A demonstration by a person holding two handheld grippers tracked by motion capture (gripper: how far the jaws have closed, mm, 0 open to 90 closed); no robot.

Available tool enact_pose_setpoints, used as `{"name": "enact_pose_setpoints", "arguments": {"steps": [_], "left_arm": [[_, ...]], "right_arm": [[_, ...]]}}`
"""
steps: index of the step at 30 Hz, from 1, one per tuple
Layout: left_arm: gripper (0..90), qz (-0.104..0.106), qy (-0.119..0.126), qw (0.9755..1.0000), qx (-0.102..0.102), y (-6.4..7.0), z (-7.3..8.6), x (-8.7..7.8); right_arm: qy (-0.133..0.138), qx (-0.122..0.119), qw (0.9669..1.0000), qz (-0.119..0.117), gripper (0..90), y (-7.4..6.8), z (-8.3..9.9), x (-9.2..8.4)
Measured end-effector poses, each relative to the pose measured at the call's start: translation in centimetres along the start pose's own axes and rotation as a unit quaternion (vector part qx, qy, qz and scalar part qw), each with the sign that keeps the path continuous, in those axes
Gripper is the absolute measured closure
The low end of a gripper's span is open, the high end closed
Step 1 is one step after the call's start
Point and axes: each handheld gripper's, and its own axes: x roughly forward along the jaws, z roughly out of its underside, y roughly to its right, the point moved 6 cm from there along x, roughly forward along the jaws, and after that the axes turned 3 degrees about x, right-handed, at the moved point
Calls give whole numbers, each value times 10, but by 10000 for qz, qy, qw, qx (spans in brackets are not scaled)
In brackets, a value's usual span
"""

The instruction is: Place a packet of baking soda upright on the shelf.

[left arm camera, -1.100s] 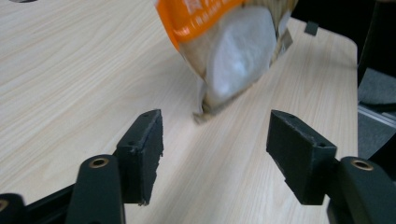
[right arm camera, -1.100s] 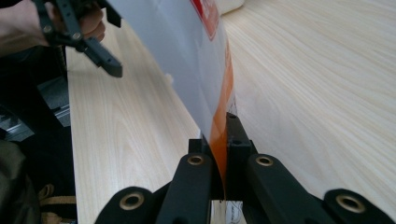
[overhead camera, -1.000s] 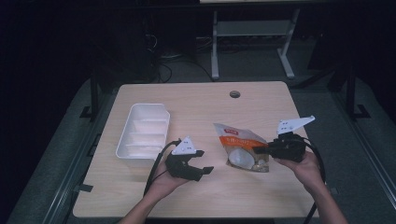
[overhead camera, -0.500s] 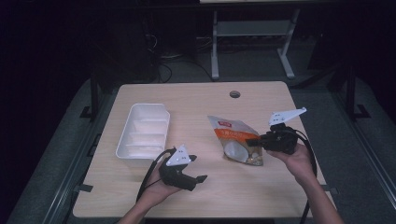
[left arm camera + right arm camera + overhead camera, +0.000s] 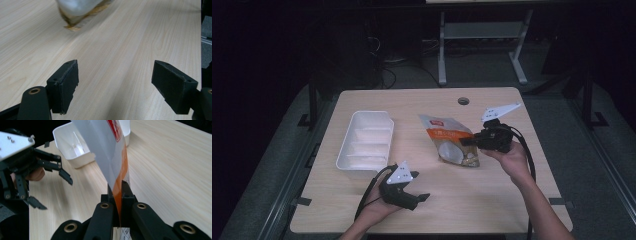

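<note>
The right gripper has its jaws clamped tight on one edge of the orange-and-white pouch; in the right gripper view the two black jaws meet on the thin orange margin of the pouch, which rises upright and slightly tilted from them. In the high view the pouch sits right of the table's middle, its far end toward the back edge and its near end at the right gripper, held by the right hand. The left gripper is near the front edge of the wooden table, well apart from the pouch. Its jaws have just been opening and now stand wide apart with nothing between them; the left gripper view shows bare wood grain between the two pads, with the pouch's lower corner farther off at the top. The white tray, divided into compartments, stands left of the pouch and just beyond the left gripper. A round hole marks the table near its back edge.
</note>
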Motion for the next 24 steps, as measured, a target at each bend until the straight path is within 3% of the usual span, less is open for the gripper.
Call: {"name": "enact_pose_setpoints", "arguments": {"steps": [16, 24], "left_arm": [[209, -12, 15, 10000, 11, -1, 3, -3], [209, -28, 18, 10000, -21, -3, 4, -5]], "right_arm": [[114, -76, 9998, -171, 900, -4, -39, 29], [95, -158, 9997, -148, 900, -6, -54, 40]]}}
